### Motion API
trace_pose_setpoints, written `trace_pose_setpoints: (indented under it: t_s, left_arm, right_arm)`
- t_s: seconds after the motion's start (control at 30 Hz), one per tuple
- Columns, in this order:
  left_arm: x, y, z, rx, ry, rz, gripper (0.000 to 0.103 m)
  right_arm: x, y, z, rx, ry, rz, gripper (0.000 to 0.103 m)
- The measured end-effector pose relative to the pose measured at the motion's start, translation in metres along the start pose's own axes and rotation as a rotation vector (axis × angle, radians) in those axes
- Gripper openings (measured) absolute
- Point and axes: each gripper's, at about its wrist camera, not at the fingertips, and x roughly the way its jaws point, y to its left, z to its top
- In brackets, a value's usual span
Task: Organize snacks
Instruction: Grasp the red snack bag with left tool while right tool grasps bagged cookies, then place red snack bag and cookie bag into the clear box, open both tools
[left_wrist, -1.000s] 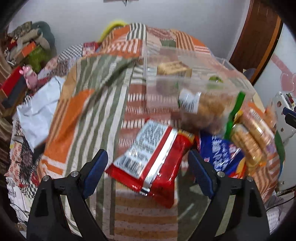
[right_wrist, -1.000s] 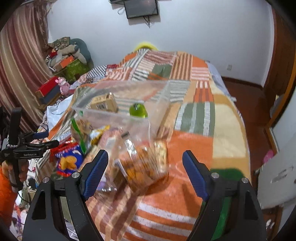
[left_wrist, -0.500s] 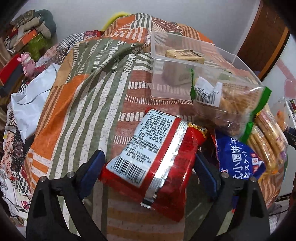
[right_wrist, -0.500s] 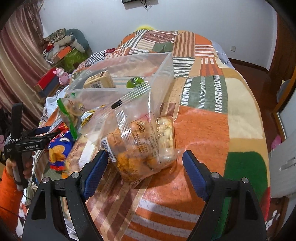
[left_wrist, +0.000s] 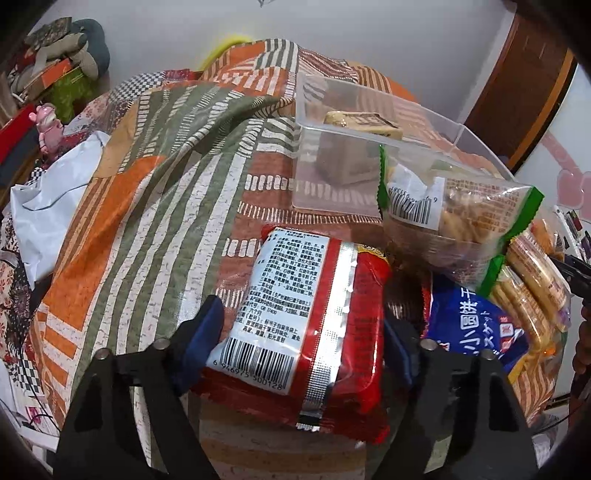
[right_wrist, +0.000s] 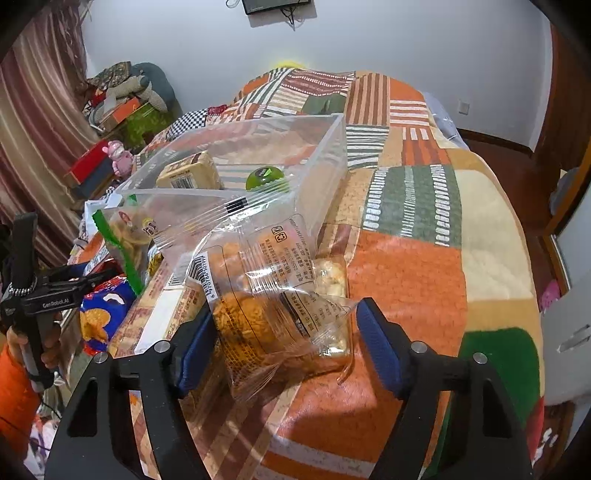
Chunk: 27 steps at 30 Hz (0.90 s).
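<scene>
A red snack packet (left_wrist: 310, 325) with a white barcode label lies on the patchwork bedspread. My left gripper (left_wrist: 299, 339) is open, with a finger on each side of the packet. A clear bag of golden pastries (right_wrist: 273, 306) lies between the open fingers of my right gripper (right_wrist: 284, 339). Behind stands a clear plastic bin (right_wrist: 314, 155), also in the left wrist view (left_wrist: 332, 147), holding a yellow box (right_wrist: 192, 173) and a green round thing (right_wrist: 264, 177).
A green-edged biscuit bag (left_wrist: 454, 221), a blue packet (left_wrist: 476, 328) and orange wrapped rolls (left_wrist: 532, 277) lie beside the red packet. The left gripper shows in the right wrist view (right_wrist: 40, 299). Piled clutter (right_wrist: 118, 96) sits at the far left. The bed's right edge (right_wrist: 532, 258) drops to the floor.
Both grippers have moved forward and down. The red packet now sits between the left fingers, and the pastry bag between the right fingers.
</scene>
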Motion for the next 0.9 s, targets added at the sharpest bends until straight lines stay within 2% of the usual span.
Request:
trace_pose_setpoints:
  t_s: [0.07,0.13,0.17,0.47,0.7,0.9]
  left_arm:
    - [-0.001,-0.001,0.001,-0.014,0.001,0.008,0.068]
    - [-0.003,-0.003,0.001,-0.012,-0.005,0.016,0.067]
    - [-0.005,-0.004,0.000,-0.004,-0.011,0.025,0.067]
    - [-0.038,-0.018,-0.002,0.055,-0.099,0.079,0.067]
    - [-0.071,-0.016,0.014,0.020,-0.186,0.050,0.067]
    - [-0.093,-0.033,0.036,0.052,-0.259,0.026,0.067]
  right_arm:
    - [-0.001,0.000,0.000,-0.001,-0.008,0.000,0.068]
    - [-0.003,0.001,0.000,-0.002,-0.015,0.002,0.061]
    - [-0.004,0.001,-0.001,-0.004,-0.016,0.008,0.045]
    - [-0.016,0.000,-0.003,-0.001,-0.034,0.017,0.042]
    - [-0.037,-0.001,0.007,0.011,-0.104,0.019,0.042]
    - [-0.050,0.005,0.022,0.001,-0.164,0.024,0.042]
